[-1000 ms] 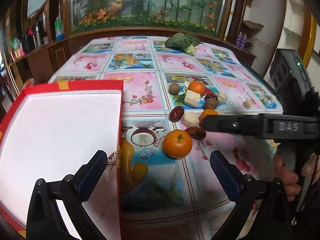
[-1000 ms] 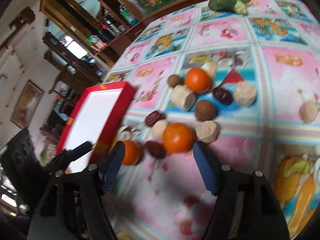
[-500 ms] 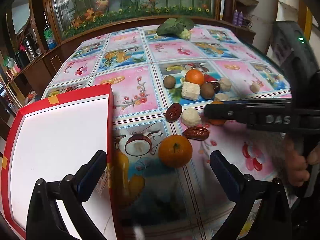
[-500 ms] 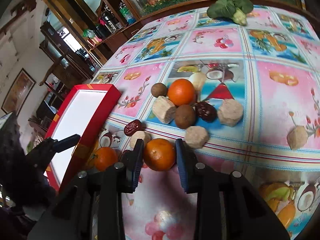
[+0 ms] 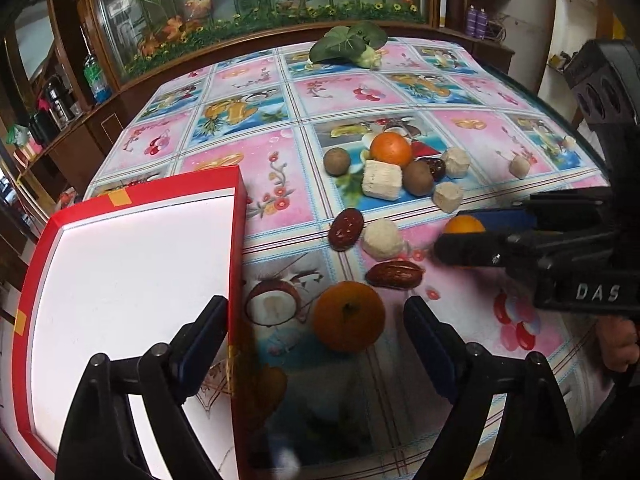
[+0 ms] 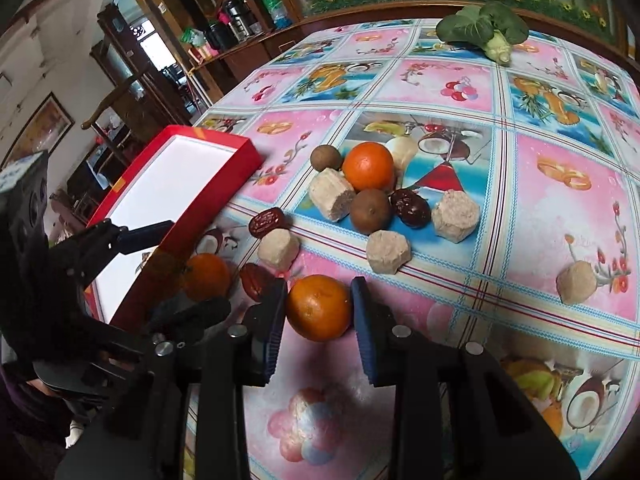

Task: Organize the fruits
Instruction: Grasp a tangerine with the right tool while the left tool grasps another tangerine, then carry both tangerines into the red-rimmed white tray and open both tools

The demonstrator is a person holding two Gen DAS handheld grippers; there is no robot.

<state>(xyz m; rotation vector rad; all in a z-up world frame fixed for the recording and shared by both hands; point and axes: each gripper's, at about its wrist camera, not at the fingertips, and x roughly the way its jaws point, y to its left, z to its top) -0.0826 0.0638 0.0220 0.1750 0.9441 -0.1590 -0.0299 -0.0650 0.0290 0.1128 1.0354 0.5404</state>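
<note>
Our right gripper (image 6: pixel 319 308) clamps its blue-padded fingers on a round orange tangerine (image 6: pixel 319 307) resting on the desk (image 6: pixel 552 200), just beyond its tips. Our left gripper (image 5: pixel 312 332) has fingers spread apart, another orange tangerine (image 5: pixel 348 316) between them. We judge a straight lift, then across to the red-rimmed white tray (image 5: pixel 120 256), works best. "DAS" marks the right gripper's body.

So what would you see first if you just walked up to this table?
Probably the orange squeezed between the right gripper pads, near the table's front. Then the big red box with its white inside on the left, and the open left gripper facing another orange.
</note>
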